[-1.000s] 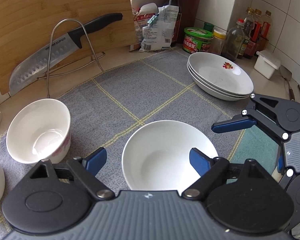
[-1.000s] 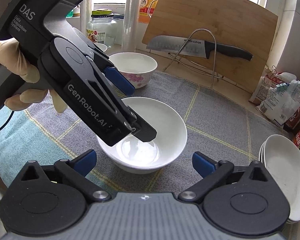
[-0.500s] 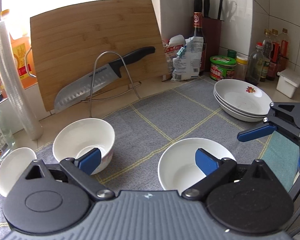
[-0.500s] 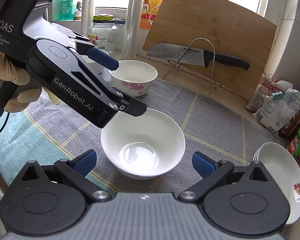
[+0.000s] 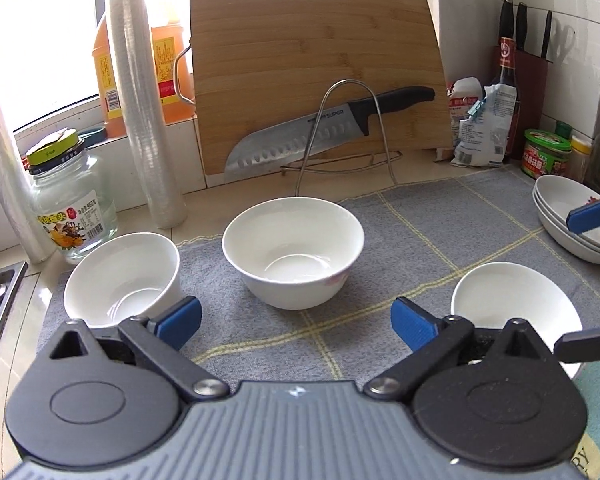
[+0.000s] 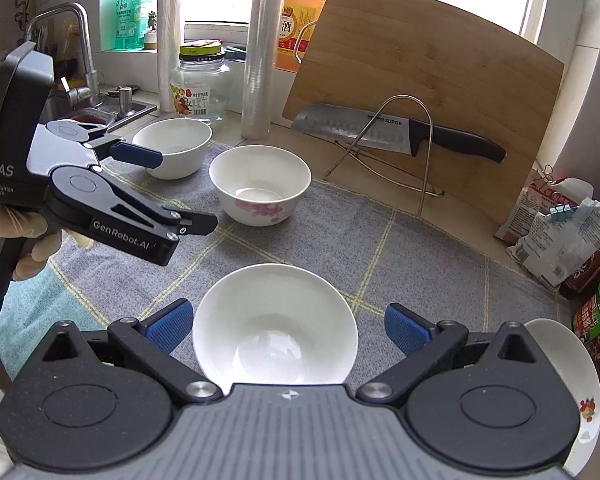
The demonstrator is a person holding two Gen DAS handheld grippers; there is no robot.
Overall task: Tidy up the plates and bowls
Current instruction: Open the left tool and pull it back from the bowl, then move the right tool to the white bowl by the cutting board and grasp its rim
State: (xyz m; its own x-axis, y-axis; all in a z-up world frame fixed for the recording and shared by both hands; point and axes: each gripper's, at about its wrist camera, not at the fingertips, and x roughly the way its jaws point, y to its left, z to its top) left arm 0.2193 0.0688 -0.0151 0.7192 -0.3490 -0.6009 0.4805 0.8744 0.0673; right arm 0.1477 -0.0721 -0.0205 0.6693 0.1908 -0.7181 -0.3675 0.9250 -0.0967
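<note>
We see left tongs (image 5: 296, 318) spread wide, jaws just opened further, nothing between them, hovering over grey mat (image 5: 432, 224) on bench. Right tongs (image 6: 286, 322) also wide, empty, poised above plain white bowl (image 6: 275, 322) near mat's front. We note flowered bowl (image 6: 260, 184) mid-mat, third bowl (image 6: 172, 146) at mat's far-left corner, near glass jar (image 6: 198, 88). Plate stack (image 5: 572, 216) sits at mat's right edge. Knife (image 5: 324, 132) rests on wire rack against cutting board (image 5: 312, 60).

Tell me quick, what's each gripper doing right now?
Left gripper: open, jaws just widened, holding nothing.
Right gripper: open, the plain white bowl sits between its fingers, not gripped.
</note>
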